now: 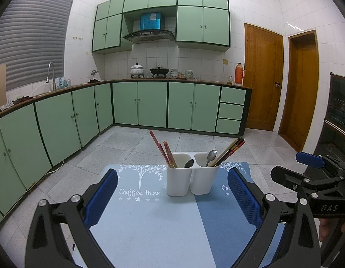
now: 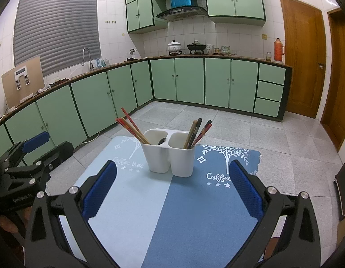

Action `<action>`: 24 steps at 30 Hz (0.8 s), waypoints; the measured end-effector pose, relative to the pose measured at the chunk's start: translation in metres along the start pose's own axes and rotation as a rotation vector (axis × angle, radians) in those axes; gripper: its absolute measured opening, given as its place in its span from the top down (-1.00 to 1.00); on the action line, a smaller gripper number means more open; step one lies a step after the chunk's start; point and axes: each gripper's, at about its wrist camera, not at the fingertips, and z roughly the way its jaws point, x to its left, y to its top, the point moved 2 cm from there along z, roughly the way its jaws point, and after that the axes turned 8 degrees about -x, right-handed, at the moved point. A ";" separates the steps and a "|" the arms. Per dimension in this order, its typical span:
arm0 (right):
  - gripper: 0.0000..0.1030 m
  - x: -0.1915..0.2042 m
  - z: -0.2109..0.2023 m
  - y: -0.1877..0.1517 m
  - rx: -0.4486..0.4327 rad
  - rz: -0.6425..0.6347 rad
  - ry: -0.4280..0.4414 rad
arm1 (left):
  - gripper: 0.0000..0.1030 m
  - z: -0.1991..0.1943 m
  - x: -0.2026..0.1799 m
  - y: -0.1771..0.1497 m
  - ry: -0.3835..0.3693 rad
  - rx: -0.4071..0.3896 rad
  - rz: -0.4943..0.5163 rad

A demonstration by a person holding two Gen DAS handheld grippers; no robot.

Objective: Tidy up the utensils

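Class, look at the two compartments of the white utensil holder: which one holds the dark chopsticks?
The right compartment: its chopsticks include dark ones, while the left compartment holds only reddish and tan ones.

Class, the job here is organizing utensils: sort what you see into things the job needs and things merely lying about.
Belongs to the job:
white two-cup holder
red chopsticks in its left cup
dark chopsticks in its right cup
a spoon in each cup
left tongs and right tongs, both open

Just lying about:
blue mat
pots
thermos
faucet
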 end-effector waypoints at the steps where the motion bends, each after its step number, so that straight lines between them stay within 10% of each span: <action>1: -0.90 -0.001 0.000 0.000 0.001 -0.001 -0.001 | -0.88 0.000 0.000 0.000 0.000 -0.001 -0.001; 24: -0.90 -0.012 0.002 -0.003 0.007 -0.004 -0.006 | -0.88 -0.001 0.009 -0.003 0.003 0.005 -0.007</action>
